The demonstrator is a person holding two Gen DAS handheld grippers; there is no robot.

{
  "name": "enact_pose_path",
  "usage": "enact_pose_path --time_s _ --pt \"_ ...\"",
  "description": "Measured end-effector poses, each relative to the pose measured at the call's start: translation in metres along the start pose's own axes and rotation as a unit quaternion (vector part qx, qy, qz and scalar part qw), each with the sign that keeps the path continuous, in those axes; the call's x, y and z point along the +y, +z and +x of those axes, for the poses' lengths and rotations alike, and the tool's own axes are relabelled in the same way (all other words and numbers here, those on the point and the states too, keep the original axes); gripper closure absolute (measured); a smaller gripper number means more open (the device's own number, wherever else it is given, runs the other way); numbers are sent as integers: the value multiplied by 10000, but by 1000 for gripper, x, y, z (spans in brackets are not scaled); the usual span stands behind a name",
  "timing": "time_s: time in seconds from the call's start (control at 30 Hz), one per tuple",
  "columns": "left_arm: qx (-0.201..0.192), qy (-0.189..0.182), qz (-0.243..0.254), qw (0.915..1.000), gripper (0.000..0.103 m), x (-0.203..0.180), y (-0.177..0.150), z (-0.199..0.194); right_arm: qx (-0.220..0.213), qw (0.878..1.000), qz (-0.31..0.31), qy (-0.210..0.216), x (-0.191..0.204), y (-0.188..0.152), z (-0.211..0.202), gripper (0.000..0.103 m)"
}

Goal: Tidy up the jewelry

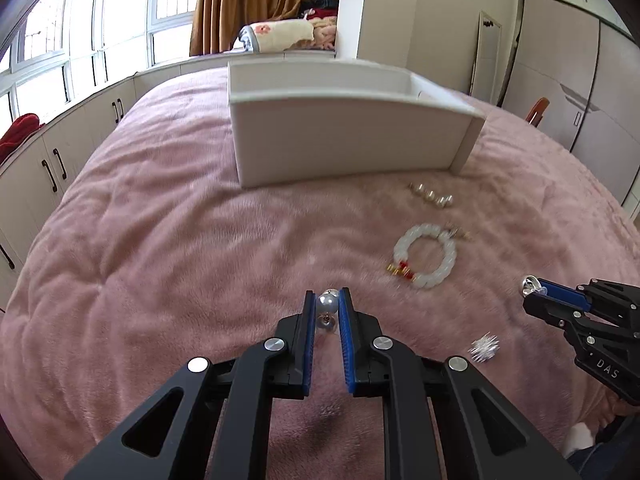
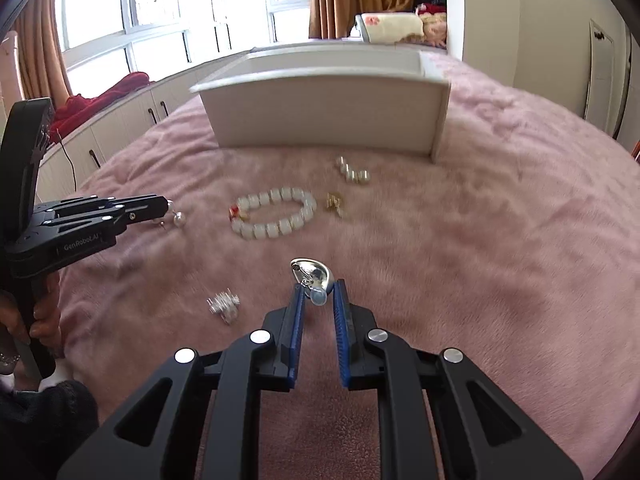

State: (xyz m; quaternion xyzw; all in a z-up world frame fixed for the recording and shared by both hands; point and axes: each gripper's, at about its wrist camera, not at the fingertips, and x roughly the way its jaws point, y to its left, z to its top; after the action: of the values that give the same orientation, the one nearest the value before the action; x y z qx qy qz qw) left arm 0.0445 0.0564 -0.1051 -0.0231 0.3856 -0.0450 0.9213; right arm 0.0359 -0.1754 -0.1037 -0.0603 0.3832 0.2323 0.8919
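- Pink plush bedspread [image 1: 168,240] fills both views, with windows, brown curtains and low white cabinets behind it.
- Ahead of both grippers, a white open-topped box [image 1: 344,136] stands on the bedspread; its inside is mostly hidden from this low angle.
- Left gripper [image 1: 327,300] has its blue-padded fingers closed on a pearl earring [image 1: 326,303], the pearl pinched right at the fingertips, with a second small drop hanging just below between the fingers.
- Seen from the right wrist camera, that same gripper [image 2: 170,208] enters from the left, with pearls showing at its tip.
- Right gripper [image 2: 318,290] clamps a silver shell-shaped earring [image 2: 314,274]; the shiny curved piece sticks out past the fingertips and a pale bead sits between the pads.
- Ahead and to the right of the left gripper lies a white beaded bracelet [image 1: 424,258] with a small red and gold charm, flat on the bedspread.
- Beyond the bracelet, just before the box, rests a short cluster of pearl pieces [image 1: 432,196].
- Just beside the bracelet is a small gold piece [image 2: 335,202], blurred.
- Left of the right gripper's fingers, near them, lies a sparkly silver brooch [image 2: 224,304], untouched.
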Motion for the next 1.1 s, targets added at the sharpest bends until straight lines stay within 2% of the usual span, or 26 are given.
enact_pose_path --time_s 0.2,0.4,0.43,0.47,0.5,0.87,0.97,1.1 --pt "-405 -7 40 9992 87 -4 24 -31 -445 9990 -41 -7 5 27 -30 88" --pt "-586 74 -78 9982 87 -4 47 -55 -693 9975 -100 -6 11 51 -51 88" --pt "-638 86 -78 9979 87 -4 51 -59 -753 9971 -114 5 13 56 -56 91" --pt "-690 121 -59 9975 87 -5 55 -63 -796 9967 -129 20 12 61 -59 99" --pt "-741 133 -33 9972 87 -5 60 -66 -836 9964 -147 32 12 66 -62 99" --pt "-1126 172 56 9935 87 -6 118 -77 -1477 9889 -148 75 2 140 -78 99" --pt "-1093 136 30 9939 87 -5 120 -73 -1512 9884 -86 138 -8 144 -76 97" --pt "-976 111 45 9952 87 -4 111 -62 -1326 9910 -30 191 -19 127 -62 97"
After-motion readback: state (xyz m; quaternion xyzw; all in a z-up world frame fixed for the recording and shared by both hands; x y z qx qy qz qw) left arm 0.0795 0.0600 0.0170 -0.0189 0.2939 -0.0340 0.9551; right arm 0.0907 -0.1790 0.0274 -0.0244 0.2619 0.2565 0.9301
